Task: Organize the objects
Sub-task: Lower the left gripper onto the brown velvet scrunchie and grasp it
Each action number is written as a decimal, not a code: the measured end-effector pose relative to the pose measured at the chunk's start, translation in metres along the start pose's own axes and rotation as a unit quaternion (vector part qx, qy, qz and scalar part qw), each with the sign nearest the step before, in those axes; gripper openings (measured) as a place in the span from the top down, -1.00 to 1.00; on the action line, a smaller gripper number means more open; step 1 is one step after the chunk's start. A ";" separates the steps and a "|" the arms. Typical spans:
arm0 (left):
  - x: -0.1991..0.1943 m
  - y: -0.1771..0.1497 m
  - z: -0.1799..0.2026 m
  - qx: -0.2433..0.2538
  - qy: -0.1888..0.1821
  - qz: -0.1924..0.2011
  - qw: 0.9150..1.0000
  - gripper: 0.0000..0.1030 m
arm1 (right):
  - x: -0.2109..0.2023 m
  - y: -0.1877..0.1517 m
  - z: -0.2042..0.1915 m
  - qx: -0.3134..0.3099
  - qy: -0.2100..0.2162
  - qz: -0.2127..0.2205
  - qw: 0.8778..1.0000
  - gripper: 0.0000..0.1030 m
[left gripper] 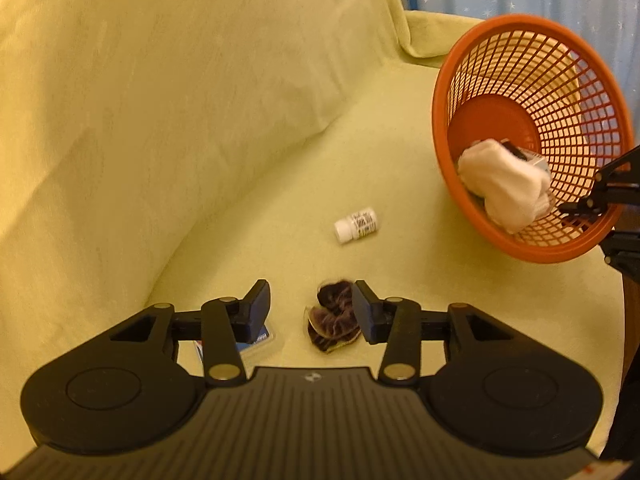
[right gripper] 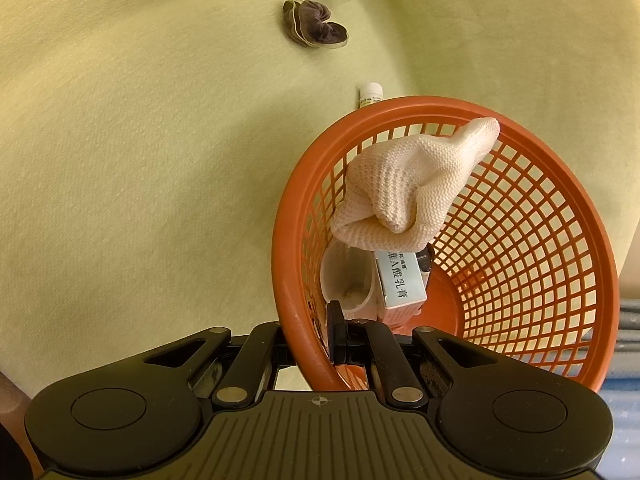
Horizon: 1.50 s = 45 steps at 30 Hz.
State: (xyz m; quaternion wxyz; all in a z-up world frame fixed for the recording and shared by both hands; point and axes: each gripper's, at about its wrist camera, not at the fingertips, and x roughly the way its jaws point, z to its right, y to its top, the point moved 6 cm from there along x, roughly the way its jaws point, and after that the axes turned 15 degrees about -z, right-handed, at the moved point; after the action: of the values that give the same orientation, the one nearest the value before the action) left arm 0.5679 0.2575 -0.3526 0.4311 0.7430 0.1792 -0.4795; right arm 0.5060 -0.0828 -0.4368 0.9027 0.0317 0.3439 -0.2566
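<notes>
Velvety dark scrunchie, soft, light and best pinched across its bunched middle, lies near between the wide-open, empty left gripper fingers, while the right gripper clamps the orange basket rim.

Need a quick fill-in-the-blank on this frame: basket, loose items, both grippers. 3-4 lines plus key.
1. The right gripper is shut on the rim of the ____ basket.
2. Between the open left gripper's fingers lies a dark ____.
3. The small white bottle lies on its side ____ the basket.
4. In the basket, a white sock rests on top of a printed ____.

Missing words: orange; scrunchie; outside; box
</notes>
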 end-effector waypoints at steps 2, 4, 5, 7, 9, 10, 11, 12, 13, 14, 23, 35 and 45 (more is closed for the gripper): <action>0.005 -0.006 0.000 -0.002 -0.003 -0.006 1.000 0.19 | 0.000 0.000 0.000 0.000 0.000 0.000 1.000 0.95; 0.012 -0.010 0.003 -0.005 -0.006 -0.011 1.000 0.17 | 0.000 0.000 -0.001 -0.002 -0.001 0.000 1.000 0.95; 0.015 -0.011 0.004 -0.006 -0.007 -0.013 1.000 0.16 | 0.000 -0.001 -0.001 -0.002 -0.001 0.000 1.000 0.95; 0.022 -0.015 0.005 -0.010 -0.011 -0.016 1.000 0.08 | 0.000 0.000 -0.001 -0.002 -0.001 0.000 1.000 0.95; 0.028 -0.018 0.006 -0.013 -0.014 -0.019 1.000 0.01 | 0.000 0.000 -0.002 -0.003 -0.001 0.000 1.000 0.95; 0.032 -0.018 0.007 -0.014 -0.016 -0.021 1.000 0.01 | 0.000 0.000 -0.002 -0.004 -0.001 0.000 1.000 0.95; 0.035 -0.019 0.007 -0.014 -0.018 -0.022 0.999 0.00 | 0.000 0.000 -0.002 -0.004 -0.001 0.001 1.000 0.95; 0.038 -0.019 0.008 -0.016 -0.018 -0.022 0.999 -0.01 | 0.000 0.000 -0.003 -0.004 -0.001 0.001 1.000 0.95; 0.041 -0.020 0.009 -0.016 -0.019 -0.023 0.999 -0.03 | 0.000 -0.001 -0.003 -0.004 0.000 0.001 1.000 0.95; 0.044 -0.021 0.010 -0.017 -0.021 -0.024 0.999 -0.04 | 0.000 -0.001 -0.003 -0.005 0.000 0.001 1.000 0.95; 0.066 -0.020 0.018 -0.020 -0.028 -0.031 0.999 -0.09 | 0.000 -0.001 -0.002 -0.007 0.000 0.002 1.000 0.95; 0.094 -0.013 0.023 -0.031 -0.032 -0.045 0.998 -0.09 | -0.001 -0.003 -0.001 -0.006 0.002 0.002 1.000 0.94; 0.106 -0.010 0.023 -0.041 -0.033 -0.054 0.997 -0.05 | 0.003 -0.002 0.002 -0.005 0.006 0.001 1.000 0.94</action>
State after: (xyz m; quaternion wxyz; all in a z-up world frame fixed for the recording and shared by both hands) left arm 0.5989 0.2283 -0.4531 0.4404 0.6979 0.2238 -0.5185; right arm 0.5080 -0.0859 -0.4369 0.9011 0.0288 0.3505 -0.2537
